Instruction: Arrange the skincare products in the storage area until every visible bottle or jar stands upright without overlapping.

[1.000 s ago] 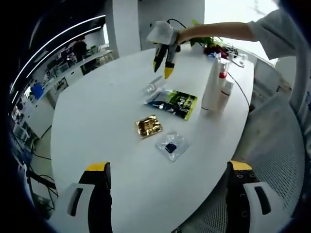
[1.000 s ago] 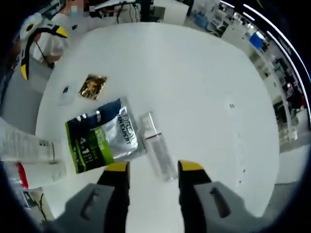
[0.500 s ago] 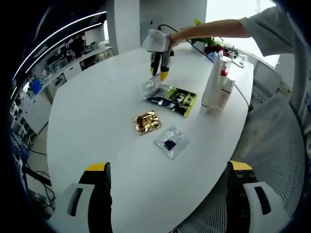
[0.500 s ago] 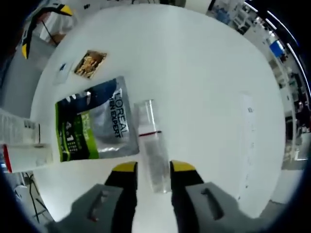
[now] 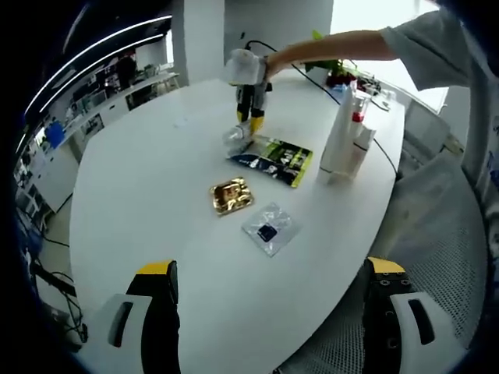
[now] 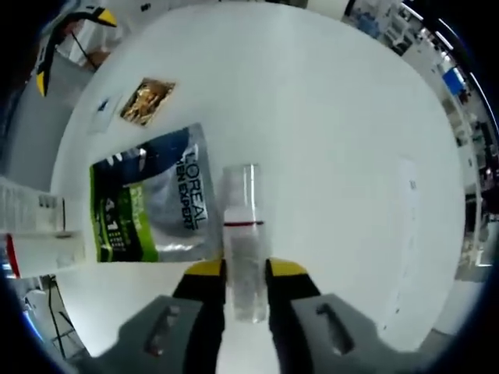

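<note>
The right hand-held gripper [image 6: 245,270] has closed in over the last second – its jaws now clench a clear bottle [image 6: 244,245] lying flat on the white surface [image 6: 327,125] beside a green sachet [image 6: 150,206]. That readies the bottle for standing upright, while the left hand-held gripper [image 5: 269,276] hangs released, well apart.

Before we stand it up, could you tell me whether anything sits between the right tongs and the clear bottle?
Nothing visible does: the right tongs already straddle the lying clear plastic bottle; the green-and-silver sachet lies alongside.
</note>
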Demonstrator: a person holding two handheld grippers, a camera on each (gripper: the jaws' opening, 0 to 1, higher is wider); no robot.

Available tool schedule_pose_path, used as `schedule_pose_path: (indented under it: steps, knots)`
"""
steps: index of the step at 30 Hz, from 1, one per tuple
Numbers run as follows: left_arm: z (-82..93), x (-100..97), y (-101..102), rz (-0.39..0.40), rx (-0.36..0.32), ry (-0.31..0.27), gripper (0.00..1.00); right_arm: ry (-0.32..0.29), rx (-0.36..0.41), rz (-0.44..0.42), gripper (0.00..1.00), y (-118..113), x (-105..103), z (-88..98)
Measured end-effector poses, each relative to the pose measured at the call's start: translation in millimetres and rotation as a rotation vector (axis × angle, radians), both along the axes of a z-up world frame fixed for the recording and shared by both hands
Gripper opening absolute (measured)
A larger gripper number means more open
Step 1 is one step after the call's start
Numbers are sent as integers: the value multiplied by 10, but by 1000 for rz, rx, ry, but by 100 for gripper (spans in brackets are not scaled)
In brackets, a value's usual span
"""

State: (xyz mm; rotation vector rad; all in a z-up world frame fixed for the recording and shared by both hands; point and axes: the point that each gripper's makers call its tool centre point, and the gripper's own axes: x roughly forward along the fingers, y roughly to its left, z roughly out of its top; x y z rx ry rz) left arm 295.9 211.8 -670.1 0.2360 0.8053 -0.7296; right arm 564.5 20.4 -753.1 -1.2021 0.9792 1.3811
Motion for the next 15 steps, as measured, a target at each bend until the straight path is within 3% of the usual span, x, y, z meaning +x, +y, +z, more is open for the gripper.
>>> schedule_pose_path:
  steps: [5, 7, 15]
  knots:
    - [42, 11, -48, -4, -22, -15, 97, -39, -6, -18, 19, -45, -1, 68]
    - [46, 1, -62, -11, -21, -16, 97, -22, 12, -40, 18, -46, -58, 124]
    - [129, -17, -139, -31, -14, -43, 97, -69, 57, -42, 18, -91, -229, 374]
